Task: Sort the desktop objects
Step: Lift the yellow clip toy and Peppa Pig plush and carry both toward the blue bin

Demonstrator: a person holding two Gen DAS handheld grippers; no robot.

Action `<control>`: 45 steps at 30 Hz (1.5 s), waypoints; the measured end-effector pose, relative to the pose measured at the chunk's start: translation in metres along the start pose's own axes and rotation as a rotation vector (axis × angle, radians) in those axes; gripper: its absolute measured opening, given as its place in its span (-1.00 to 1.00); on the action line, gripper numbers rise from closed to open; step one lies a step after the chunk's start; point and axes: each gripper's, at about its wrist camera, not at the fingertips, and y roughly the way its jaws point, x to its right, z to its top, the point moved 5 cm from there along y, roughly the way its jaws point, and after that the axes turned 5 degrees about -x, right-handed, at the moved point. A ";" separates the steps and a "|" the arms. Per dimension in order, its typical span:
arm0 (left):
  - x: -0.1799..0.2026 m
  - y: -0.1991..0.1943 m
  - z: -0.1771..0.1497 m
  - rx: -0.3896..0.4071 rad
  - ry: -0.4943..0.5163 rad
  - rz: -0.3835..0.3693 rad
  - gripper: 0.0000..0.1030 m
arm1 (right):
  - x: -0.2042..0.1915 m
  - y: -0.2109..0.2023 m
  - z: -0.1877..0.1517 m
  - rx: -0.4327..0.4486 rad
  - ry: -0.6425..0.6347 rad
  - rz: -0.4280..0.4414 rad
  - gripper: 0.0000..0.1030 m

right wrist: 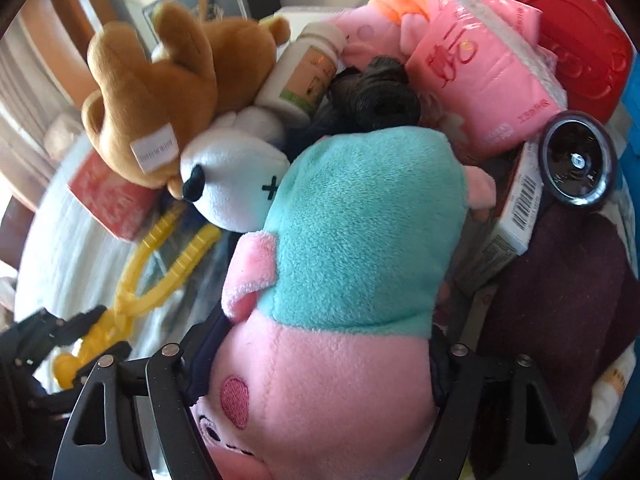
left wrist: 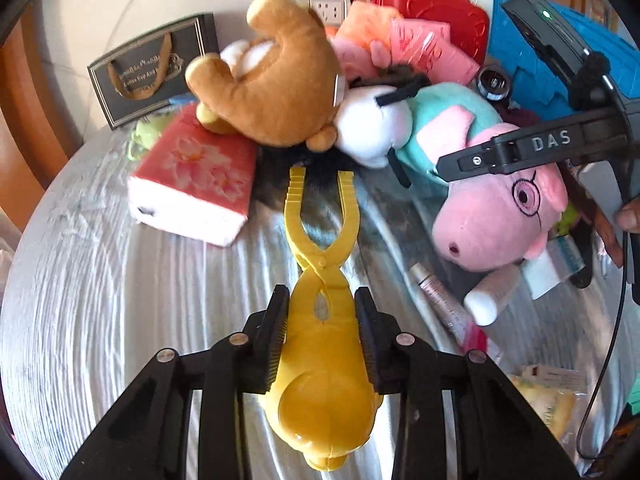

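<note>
Gripping yellow tongs (left wrist: 320, 344), left gripper (left wrist: 322, 340) clamped; right gripper (right wrist: 316, 364) straddled pig plush (right wrist: 344, 280) at 3 o'clock (grip unclear); lift separately.

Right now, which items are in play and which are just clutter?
In play:
- yellow tongs, clamped in left hand-held gripper
- pink pig plush, between the fingers of right hand-held gripper

Lying about:
- brown bear plush
- tissue pack
- red case
- white bottle
</note>
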 end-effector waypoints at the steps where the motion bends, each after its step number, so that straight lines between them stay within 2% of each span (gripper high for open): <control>1: -0.002 -0.002 0.002 0.008 0.001 -0.003 -0.36 | 0.001 -0.005 -0.002 0.006 0.004 0.008 0.47; 4: -0.007 -0.008 0.006 0.024 0.011 -0.001 -0.36 | 0.003 -0.022 -0.011 0.036 0.009 0.032 0.47; 6: -0.006 -0.002 0.006 0.002 0.014 -0.004 -0.36 | 0.018 -0.028 -0.004 0.035 0.015 0.034 0.47; 9: -0.006 -0.003 0.006 -0.006 0.005 -0.009 -0.36 | 0.013 -0.032 -0.008 0.033 0.037 0.064 0.47; 11: -0.007 -0.012 0.008 0.007 -0.002 -0.006 -0.36 | 0.011 -0.044 -0.015 0.057 0.030 0.070 0.47; 12: -0.009 -0.016 0.011 0.016 -0.003 -0.006 -0.36 | 0.015 -0.054 -0.030 0.069 0.028 0.075 0.47; 13: -0.009 -0.020 0.012 0.024 -0.002 -0.003 -0.36 | -0.003 -0.056 -0.036 0.081 0.026 0.075 0.47; 18: -0.006 -0.051 0.024 0.096 0.019 0.005 -0.36 | -0.010 -0.077 -0.027 0.159 0.015 0.081 0.47; 28: 0.020 -0.118 0.070 0.250 0.118 -0.018 -0.36 | -0.027 -0.174 -0.035 0.346 -0.012 0.045 0.47; 35: 0.072 -0.175 0.121 0.411 0.253 -0.098 -0.36 | -0.015 -0.274 -0.050 0.546 0.039 -0.057 0.47; 40: 0.136 -0.222 0.162 0.535 0.362 -0.196 -0.36 | 0.009 -0.358 -0.070 0.692 0.077 -0.158 0.47; 45: 0.220 -0.259 0.201 0.629 0.467 -0.278 -0.36 | 0.060 -0.442 -0.103 0.807 0.155 -0.265 0.47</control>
